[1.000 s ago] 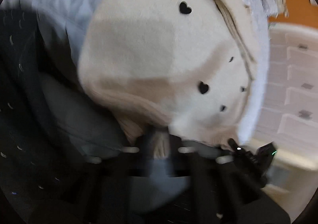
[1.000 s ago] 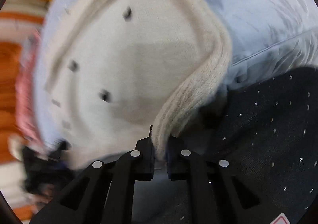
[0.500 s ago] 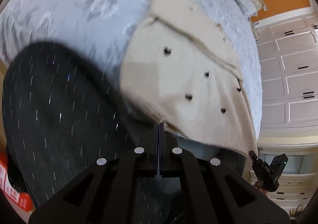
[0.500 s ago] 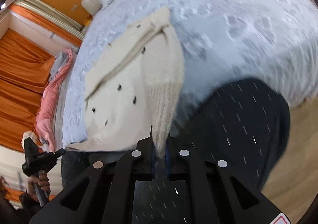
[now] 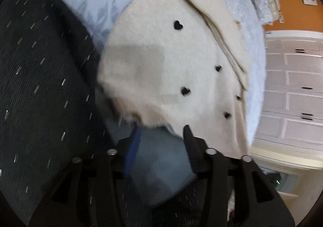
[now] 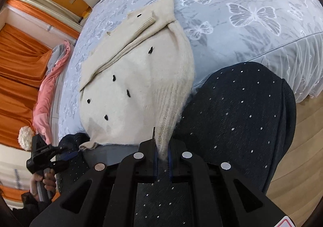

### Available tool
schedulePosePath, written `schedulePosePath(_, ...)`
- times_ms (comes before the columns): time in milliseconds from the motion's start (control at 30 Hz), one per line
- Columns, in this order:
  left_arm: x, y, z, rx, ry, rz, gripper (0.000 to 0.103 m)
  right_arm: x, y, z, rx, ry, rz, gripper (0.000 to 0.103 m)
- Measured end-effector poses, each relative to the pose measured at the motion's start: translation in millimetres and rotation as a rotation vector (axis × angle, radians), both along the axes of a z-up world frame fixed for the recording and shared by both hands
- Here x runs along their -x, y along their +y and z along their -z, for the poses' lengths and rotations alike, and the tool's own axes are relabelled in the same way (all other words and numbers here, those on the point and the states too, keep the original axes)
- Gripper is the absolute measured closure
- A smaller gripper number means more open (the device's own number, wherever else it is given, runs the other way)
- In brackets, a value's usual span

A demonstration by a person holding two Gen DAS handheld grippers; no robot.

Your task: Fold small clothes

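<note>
A cream knit sweater (image 6: 129, 77) with small black hearts lies on the bed near its edge, sleeves folded across the upper part. It fills the left wrist view (image 5: 171, 61). My right gripper (image 6: 161, 146) is shut on the sweater's ribbed hem corner. My left gripper (image 5: 161, 136) is open just below the other hem corner, holding nothing. The left gripper also shows in the right wrist view (image 6: 66, 156) at the lower left, close to that corner.
The bed (image 6: 252, 5) has a pale blue butterfly cover. The person's dark speckled trousers (image 6: 242, 116) press against the bed edge. Pink clothing (image 6: 48, 85) lies at the bed's far side by orange curtains. White drawers (image 5: 292, 85) stand to the right.
My left gripper has opened and let go of the hem corner. Both grippers came closer to the bed. The right gripper keeps its hold.
</note>
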State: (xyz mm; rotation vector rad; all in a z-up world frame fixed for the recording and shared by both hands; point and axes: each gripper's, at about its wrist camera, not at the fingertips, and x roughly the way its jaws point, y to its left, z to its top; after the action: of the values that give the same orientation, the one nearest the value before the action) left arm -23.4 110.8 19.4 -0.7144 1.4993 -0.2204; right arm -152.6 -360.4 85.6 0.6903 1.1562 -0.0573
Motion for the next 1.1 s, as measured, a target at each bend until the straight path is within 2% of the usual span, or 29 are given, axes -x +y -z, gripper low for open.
schedulePosePath(100,-13.8,-11.3,13.9,-0.078,0.056,-0.039,0.048,-1.2,-1.4,1.0,0.0,-0.004,-0.001,0.096)
schedulePosePath(200,-23.5,-20.1,27.6,-0.149,0.141,-0.057,0.047,-4.7,-0.3,-0.7,-0.004,-0.012,-0.007,0.096)
schedulePosePath(300,-22.0,-19.8,22.6,-0.188,0.203,-0.1,0.047,-6.5,-1.4,-2.7,-0.01,-0.019,-0.003,0.096)
schedulePosePath(433,-14.4,-13.6,12.7,-0.23,0.23,-0.111,0.045,-7.4,-3.9,-6.2,-0.013,-0.026,0.0,0.096)
schedulePosePath(533,-19.6,-10.3,20.4,-0.268,0.244,-0.127,0.045,-8.2,-4.1,-5.1,-0.022,-0.03,0.007,0.096)
schedulePosePath(633,-31.6,-19.9,27.5,-0.281,0.217,-0.133,0.022,-9.9,-3.9,-1.7,-0.031,-0.029,0.013,0.096)
schedulePosePath(667,-37.3,-26.8,31.1,-0.283,0.202,-0.113,0.023,-10.2,-3.7,-1.3,-0.031,-0.028,0.013,0.096)
schedulePosePath(700,-40.6,-29.3,35.9,-0.283,0.19,-0.096,0.026,-10.4,-3.9,-1.0,-0.032,-0.029,0.013,0.096)
schedulePosePath(733,-41.7,-28.4,43.5,-0.27,0.177,-0.1,0.043,-10.3,-3.7,-1.4,-0.032,-0.034,0.015,0.096)
schedulePosePath(767,-40.5,-24.3,51.2,-0.227,0.179,-0.115,0.072,-10.2,-3.9,-1.7,-0.031,-0.037,0.017,0.096)
schedulePosePath(800,-39.3,-18.1,59.1,-0.155,0.19,-0.136,0.088,-10.2,-4.1,-2.5,-0.032,-0.044,0.021,0.096)
schedulePosePath(833,-36.3,-13.5,63.1,-0.09,0.198,-0.148,0.097,-10.4,-4.3,-4.0,-0.029,-0.051,0.026,0.096)
schedulePosePath(900,-32.3,-6.3,45.9,-0.086,0.116,-0.123,0.099,-10.1,-5.8,-7.3,-0.023,-0.067,0.037,0.096)
schedulePosePath(1000,-25.2,2.6,-9.5,-0.1,-0.091,-0.06,0.099,-7.5,-9.7,-13.0,-0.004,-0.093,0.057,0.096)
schedulePosePath(1100,-13.0,13.2,-48.1,-0.069,-0.169,-0.041,0.099,-0.3,-14.2,-15.9,0.0,-0.098,0.076,0.096)
